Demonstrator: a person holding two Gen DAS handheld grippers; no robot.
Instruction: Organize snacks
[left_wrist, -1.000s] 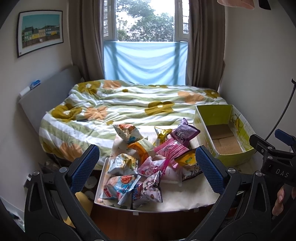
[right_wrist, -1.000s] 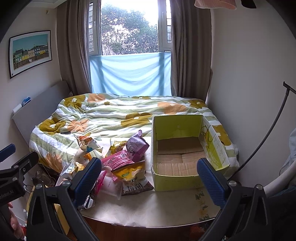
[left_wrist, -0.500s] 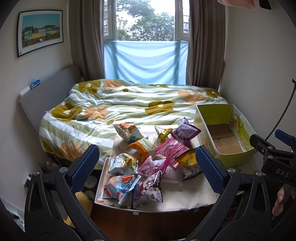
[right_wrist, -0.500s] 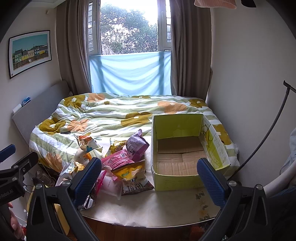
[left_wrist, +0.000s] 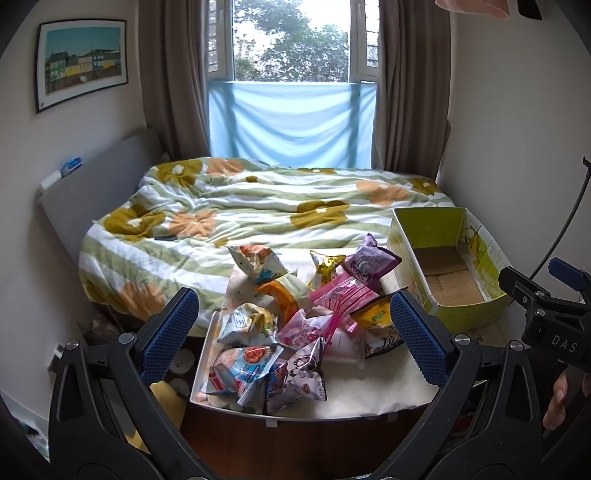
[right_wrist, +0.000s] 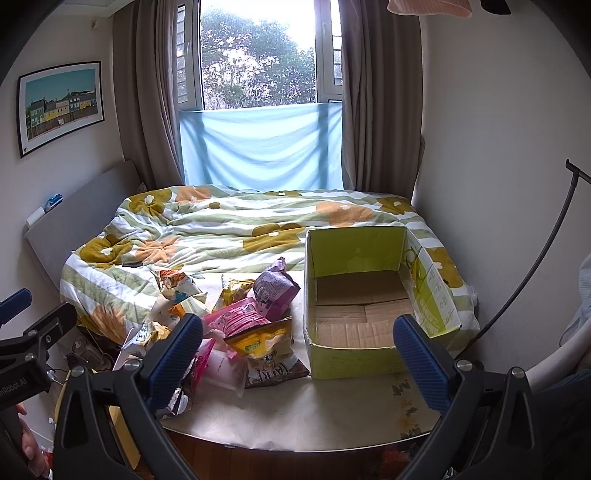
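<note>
Both wrist cameras look forward from the table's (left_wrist: 369, 398) near edge toward the far window (right_wrist: 258, 55). Left view centres the snack pile (left_wrist: 295, 314); right view the box (right_wrist: 369, 295). Both share these.

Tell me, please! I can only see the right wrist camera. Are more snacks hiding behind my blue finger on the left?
Observer: Yes. The left wrist view shows a blue-and-red packet at the near end of a white tray.
Operator: Is anything next to it?
Observer: A purple cartoon packet sits against its right side.
Operator: Is the other gripper holding a snack?
Observer: No. The left gripper is wide open and empty, held back from the pile.
</note>
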